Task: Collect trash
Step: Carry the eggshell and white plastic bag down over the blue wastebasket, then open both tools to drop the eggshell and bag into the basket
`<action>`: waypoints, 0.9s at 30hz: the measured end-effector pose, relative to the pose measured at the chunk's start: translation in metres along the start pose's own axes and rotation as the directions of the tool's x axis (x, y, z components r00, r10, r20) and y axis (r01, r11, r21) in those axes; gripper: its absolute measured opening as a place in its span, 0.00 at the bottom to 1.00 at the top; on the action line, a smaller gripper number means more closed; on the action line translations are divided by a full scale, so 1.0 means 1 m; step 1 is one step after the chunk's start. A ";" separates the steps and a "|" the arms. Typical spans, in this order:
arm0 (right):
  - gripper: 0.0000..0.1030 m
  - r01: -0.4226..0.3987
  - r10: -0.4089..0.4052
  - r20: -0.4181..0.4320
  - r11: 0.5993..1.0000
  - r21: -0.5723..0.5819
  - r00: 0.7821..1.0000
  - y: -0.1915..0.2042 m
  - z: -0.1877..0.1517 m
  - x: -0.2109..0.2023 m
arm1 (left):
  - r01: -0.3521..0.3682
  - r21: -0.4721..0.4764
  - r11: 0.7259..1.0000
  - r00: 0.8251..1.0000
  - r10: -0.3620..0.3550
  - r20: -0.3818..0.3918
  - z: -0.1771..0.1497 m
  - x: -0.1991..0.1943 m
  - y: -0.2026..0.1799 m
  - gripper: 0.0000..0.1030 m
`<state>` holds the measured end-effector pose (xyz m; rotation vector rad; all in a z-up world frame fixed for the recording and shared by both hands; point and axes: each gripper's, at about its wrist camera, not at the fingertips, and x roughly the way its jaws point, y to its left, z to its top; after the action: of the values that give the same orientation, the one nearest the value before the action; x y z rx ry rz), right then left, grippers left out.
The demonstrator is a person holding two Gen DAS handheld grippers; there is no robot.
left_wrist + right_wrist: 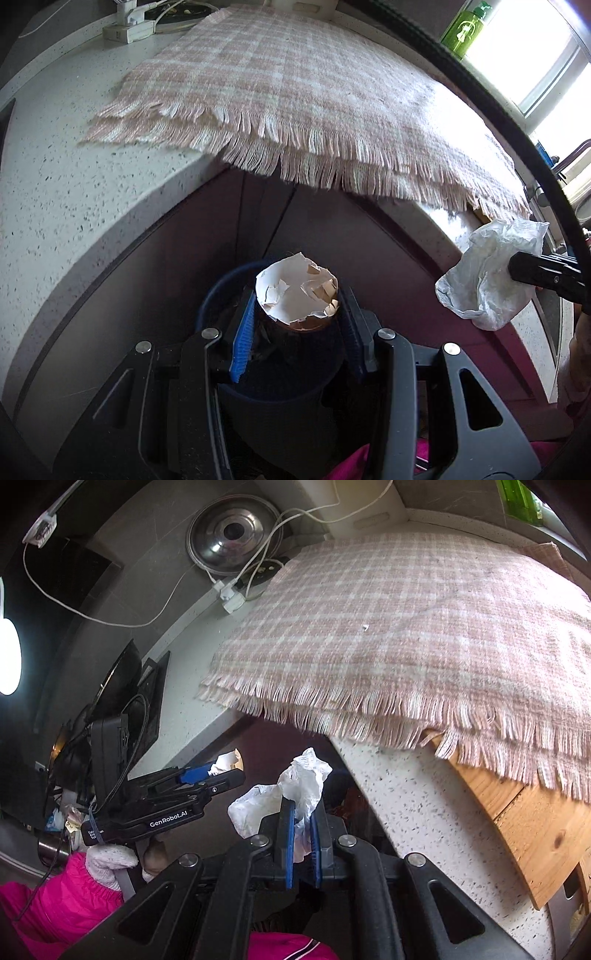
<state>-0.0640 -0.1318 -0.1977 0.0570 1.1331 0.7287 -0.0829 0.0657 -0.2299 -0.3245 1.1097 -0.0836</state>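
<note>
My left gripper (295, 295) is shut on a torn piece of white and brown cardboard (297, 291), held over a dark blue trash bin (221, 291) below the counter edge. It also shows in the right wrist view (221, 771) at the left, with the cardboard (227, 762) between its blue pads. My right gripper (301, 812) is shut on a crumpled white tissue (295, 790), held in front of the counter. The tissue (487, 273) and the right gripper's tip (517, 267) show at the right of the left wrist view.
A pink and white checked cloth (295, 92) with fringe covers the speckled white counter (55, 192). A wooden board (517, 812) lies under the cloth. A power strip with cables (231, 594), a steel lid (232, 535) and a green bottle (467, 26) stand at the back.
</note>
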 end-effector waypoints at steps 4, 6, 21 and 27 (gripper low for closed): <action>0.05 -0.007 0.006 -0.052 1.000 -0.025 0.999 0.009 -0.012 0.018 | -0.014 -0.007 1.000 0.999 0.014 -0.045 -0.018 0.013 0.006 0.41; 0.05 -0.003 0.000 -0.074 0.999 -0.043 0.997 0.013 -0.018 0.027 | -0.019 -0.009 1.000 0.998 0.019 -0.064 -0.027 0.018 0.008 0.41; 0.05 0.013 -0.049 -0.254 0.990 -0.139 0.966 0.026 -0.052 0.096 | -0.055 -0.028 0.998 0.990 0.051 -0.134 -0.059 0.051 0.018 0.41; 0.05 0.027 -0.068 -0.283 0.989 -0.146 0.957 0.028 -0.057 0.118 | -0.065 -0.032 0.997 0.989 0.060 -0.137 -0.057 0.066 0.018 0.41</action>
<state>-0.0993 -0.0624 -0.3068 -0.2010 1.3512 0.7892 -0.1058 0.0560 -0.3152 -0.3200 1.2572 -0.0305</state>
